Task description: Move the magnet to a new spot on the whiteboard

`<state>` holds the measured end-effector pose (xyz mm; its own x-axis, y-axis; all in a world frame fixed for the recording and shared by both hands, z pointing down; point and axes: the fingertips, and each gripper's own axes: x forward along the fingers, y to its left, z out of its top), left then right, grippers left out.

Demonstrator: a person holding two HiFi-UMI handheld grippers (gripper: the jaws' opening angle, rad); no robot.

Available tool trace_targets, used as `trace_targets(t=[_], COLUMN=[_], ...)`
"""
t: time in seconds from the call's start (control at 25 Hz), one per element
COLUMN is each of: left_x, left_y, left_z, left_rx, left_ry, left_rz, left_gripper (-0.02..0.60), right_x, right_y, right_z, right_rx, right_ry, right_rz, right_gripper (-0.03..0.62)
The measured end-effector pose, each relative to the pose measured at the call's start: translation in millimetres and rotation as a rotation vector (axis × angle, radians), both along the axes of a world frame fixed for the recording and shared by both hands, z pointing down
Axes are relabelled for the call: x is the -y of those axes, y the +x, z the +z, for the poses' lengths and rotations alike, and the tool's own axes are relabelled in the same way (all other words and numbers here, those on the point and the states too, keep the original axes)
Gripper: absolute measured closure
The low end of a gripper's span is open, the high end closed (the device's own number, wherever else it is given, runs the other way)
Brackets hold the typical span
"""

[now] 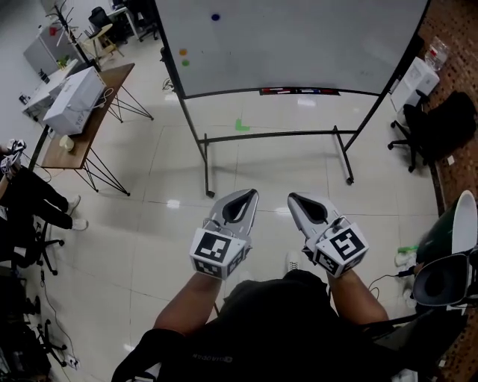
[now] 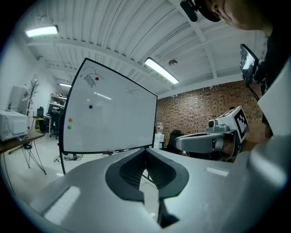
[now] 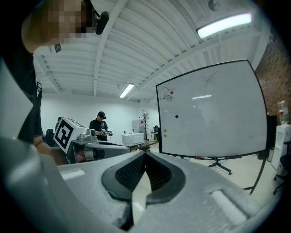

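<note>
Two hand-held grippers (image 1: pixel 252 195) (image 1: pixel 293 198), both closed

The whiteboard (image 1: pixel 299 45) is standing well ahead of the left gripper (image 1: pixel 252 195) and right gripper (image 1: pixel 293 198), which are hovering side by side, and is carrying one magnet (image 1: pixel 216 16) near its top left above two lower magnets (image 1: pixel 183 52), while a table (image 1: pixel 112 80) bearing a box (image 1: pixel 75 101) is sitting to its left and an office chair (image 1: pixel 437 123) to its right.

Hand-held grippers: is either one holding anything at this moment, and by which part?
Nothing is held. The left hand-held gripper and the right hand-held gripper are both shut and empty, well apart from the whiteboard.
</note>
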<state>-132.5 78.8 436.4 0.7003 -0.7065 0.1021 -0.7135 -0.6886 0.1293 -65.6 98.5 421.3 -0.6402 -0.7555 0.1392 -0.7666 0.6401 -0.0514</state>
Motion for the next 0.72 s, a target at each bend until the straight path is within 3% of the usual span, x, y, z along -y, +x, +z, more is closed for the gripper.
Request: trace_targets(t=[0.24, 0.72], left_x=[-9.3, -23.2], left_y=[34.3, 116.5], left_z=[-30.4, -42.9], left_rx=[-0.027, -0.048], left_ry=[0.045, 0.073], left_rz=[0.003, -0.108], left_gripper=[0.566, 0.566], right_x=[-13.2, -28.0], right_y=[34.4, 126.6], right_z=[-22.3, -38.7], right_rx=[-0.026, -0.016], right_ry=[0.059, 0.114], right_rz=[0.010, -0.071], right_gripper=[0.591, 0.591])
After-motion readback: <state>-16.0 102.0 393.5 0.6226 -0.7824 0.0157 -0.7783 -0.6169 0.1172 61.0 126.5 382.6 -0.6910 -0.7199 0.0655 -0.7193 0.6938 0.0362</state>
